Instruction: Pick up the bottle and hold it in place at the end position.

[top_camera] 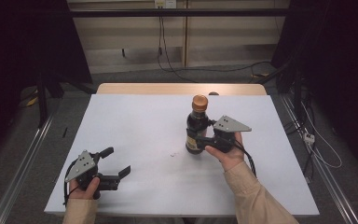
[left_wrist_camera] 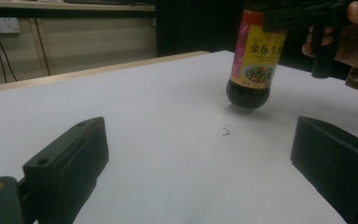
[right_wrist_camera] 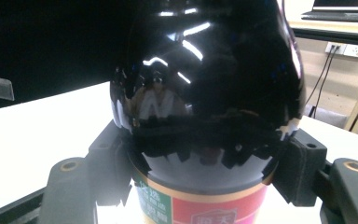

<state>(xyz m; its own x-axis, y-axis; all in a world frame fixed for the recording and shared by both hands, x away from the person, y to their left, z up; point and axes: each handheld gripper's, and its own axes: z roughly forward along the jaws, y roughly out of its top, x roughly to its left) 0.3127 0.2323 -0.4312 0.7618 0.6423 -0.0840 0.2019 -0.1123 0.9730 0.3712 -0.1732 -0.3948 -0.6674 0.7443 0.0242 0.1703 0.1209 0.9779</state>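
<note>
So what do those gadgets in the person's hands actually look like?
Each is a black handheld gripper, left gripper and right gripper, with two blocky black jaws, brass-coloured screw fittings near the base, a grey three-cornered plate on top and a black trailing cable. The person wears beige long sleeves.

Bottle (top_camera: pixel 196 133): dark, near-black glossy body, orange-brown cap (top_camera: pixel 199 102); label (left_wrist_camera: pixel 256 53) yellow with pink-red side band, dark characters, round food picture; in right gripper view label shows green and red with gold edge. Table (top_camera: pixel 135 135): white top, light wood far edge. Left gripper (top_camera: pixel 117 164), right gripper (top_camera: pixel 204 131): black jaws, grey plates. Sleeves (top_camera: pixel 256 198): beige. Floor (top_camera: pixel 23 168): grey.
</note>
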